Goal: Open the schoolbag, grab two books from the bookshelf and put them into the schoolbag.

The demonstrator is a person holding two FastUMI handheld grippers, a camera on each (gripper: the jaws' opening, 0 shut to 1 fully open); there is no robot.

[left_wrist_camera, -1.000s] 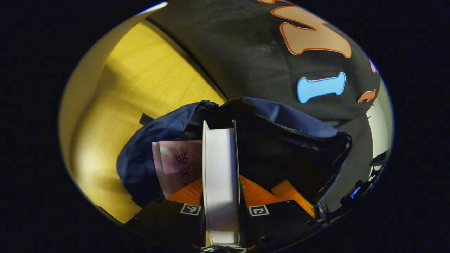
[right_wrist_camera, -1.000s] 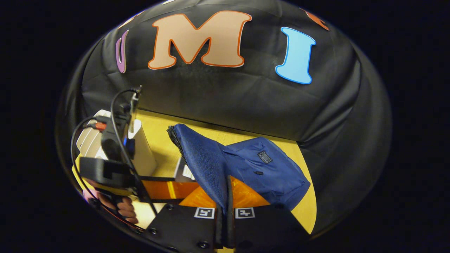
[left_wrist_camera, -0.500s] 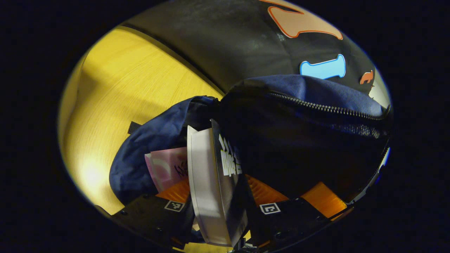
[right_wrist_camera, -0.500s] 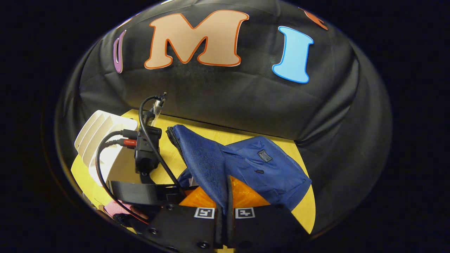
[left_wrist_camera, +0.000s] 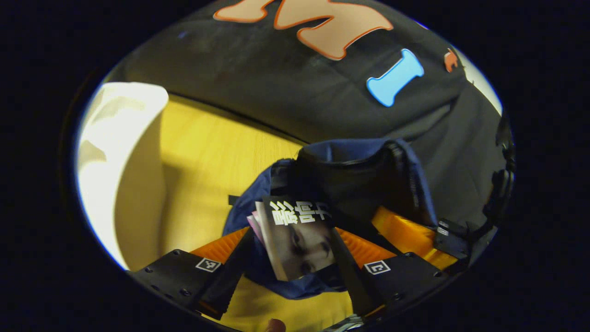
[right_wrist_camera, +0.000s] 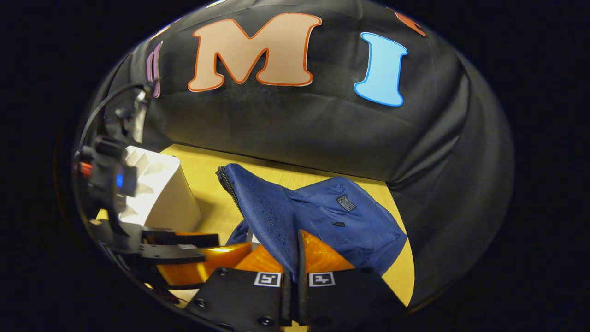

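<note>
The navy schoolbag (left_wrist_camera: 368, 161) stands open on the yellow table. A book with a face on its cover (left_wrist_camera: 297, 240) lies in the bag's mouth on top of a pink book (left_wrist_camera: 252, 222). My left gripper (left_wrist_camera: 291, 240) is open, its fingers spread to either side of the book, pulled back from it. My right gripper (right_wrist_camera: 295, 258) is shut on the schoolbag's zipped flap (right_wrist_camera: 272, 216) and holds it up. The left gripper (right_wrist_camera: 193, 253) also appears in the right gripper view, left of the bag.
The white bookshelf (left_wrist_camera: 120, 152) stands on the table to the left of the bag, also seen as the bookshelf (right_wrist_camera: 159, 193) behind the left gripper. The black cloth wall closes off the back. A fingertip (left_wrist_camera: 275, 325) shows at the bottom edge.
The left gripper, which held the book edge-on over the bag, has opened, let it go and drawn back. The book now lies cover up in the bag. The right gripper keeps holding the flap.
</note>
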